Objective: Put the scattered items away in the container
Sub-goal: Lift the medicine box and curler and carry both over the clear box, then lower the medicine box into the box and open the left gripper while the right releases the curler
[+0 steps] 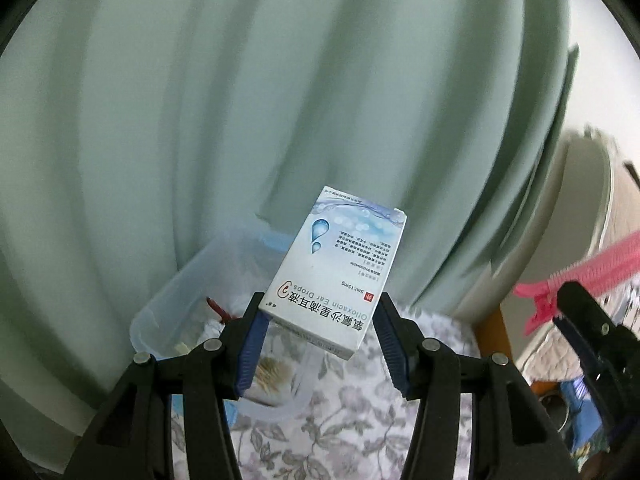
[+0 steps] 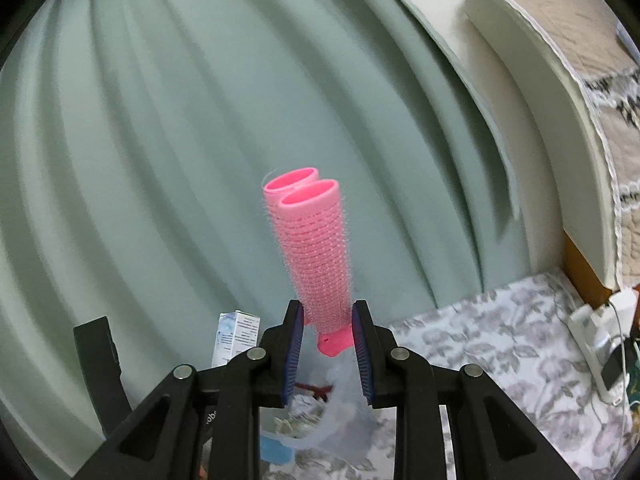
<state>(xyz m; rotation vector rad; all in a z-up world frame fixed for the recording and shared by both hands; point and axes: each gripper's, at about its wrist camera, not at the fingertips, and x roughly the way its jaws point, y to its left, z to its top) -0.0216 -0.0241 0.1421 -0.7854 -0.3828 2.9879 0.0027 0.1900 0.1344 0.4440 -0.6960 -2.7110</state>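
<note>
The left gripper (image 1: 318,314) clamps an ear-drops box (image 1: 334,276); the right gripper (image 2: 327,320) pinches a pink roller (image 2: 316,248). Below sits the clear container (image 1: 168,304), green curtain (image 1: 240,100) behind.

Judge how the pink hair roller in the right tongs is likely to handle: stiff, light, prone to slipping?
The pink hair roller looks hollow, with open tube ends, so probably light. It stands straight though the right tongs pinch only its base, which suggests it is fairly stiff. Its bristly surface should resist slipping against the pads.
</note>
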